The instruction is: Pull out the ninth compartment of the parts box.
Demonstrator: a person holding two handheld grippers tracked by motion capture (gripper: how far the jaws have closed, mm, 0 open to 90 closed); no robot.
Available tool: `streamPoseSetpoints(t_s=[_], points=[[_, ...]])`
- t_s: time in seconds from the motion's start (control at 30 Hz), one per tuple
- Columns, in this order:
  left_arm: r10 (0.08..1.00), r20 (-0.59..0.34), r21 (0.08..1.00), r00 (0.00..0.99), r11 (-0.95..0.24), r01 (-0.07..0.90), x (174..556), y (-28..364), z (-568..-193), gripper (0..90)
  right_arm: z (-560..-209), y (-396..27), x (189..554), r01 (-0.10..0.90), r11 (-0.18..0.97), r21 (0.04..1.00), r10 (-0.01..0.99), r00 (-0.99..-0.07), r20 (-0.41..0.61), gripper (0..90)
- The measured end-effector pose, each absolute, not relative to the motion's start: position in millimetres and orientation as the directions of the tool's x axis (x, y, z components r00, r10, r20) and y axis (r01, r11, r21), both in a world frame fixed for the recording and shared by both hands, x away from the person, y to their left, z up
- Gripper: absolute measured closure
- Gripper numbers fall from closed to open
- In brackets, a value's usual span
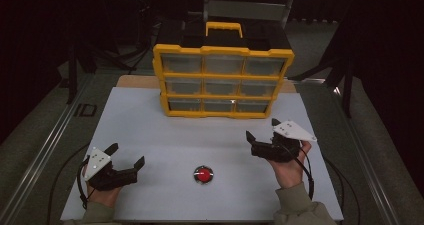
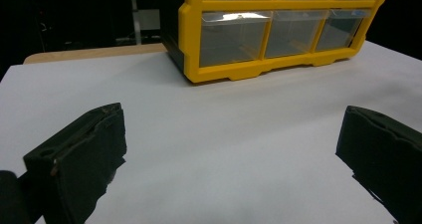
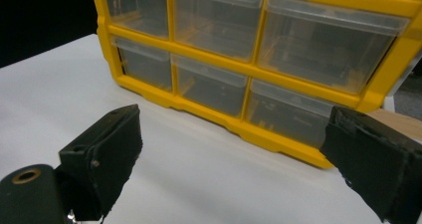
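Note:
A yellow drawer cabinet (image 1: 223, 80) with three rows of clear drawers and a yellow handle stands at the back of the white table (image 1: 150, 130). My left gripper (image 1: 126, 155) is held near the front left, open, nothing between its jaws. My right gripper (image 1: 261, 129) is held at the right, open and empty, a short way in front of the cabinet. In the left gripper view the cabinet (image 2: 278, 30) is far ahead past the black fingers (image 2: 84, 154). In the right gripper view the cabinet's drawers (image 3: 259, 59) are close behind the fingers (image 3: 107, 149).
A small red round button (image 1: 203, 174) in a metal ring sits on the table between the two hands, near the front edge. Dark surroundings and metal rails flank the table. A wooden board (image 1: 137, 80) shows behind the white surface.

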State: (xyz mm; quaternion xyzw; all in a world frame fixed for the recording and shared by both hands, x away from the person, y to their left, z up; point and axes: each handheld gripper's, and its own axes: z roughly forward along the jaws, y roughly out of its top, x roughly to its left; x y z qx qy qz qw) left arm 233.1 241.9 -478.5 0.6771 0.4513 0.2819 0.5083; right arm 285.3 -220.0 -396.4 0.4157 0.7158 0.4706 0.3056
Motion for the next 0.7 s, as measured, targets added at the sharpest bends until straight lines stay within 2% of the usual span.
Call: streamPoseSetpoints(t_s=[0.7], points=[[0.897,-0.081,0.943,0.434,-0.071,0.324,233,242,-479,0.0,-363,-208,320,0.273,0.246,0.93,0.882,-0.461,-0.097,8.0]])
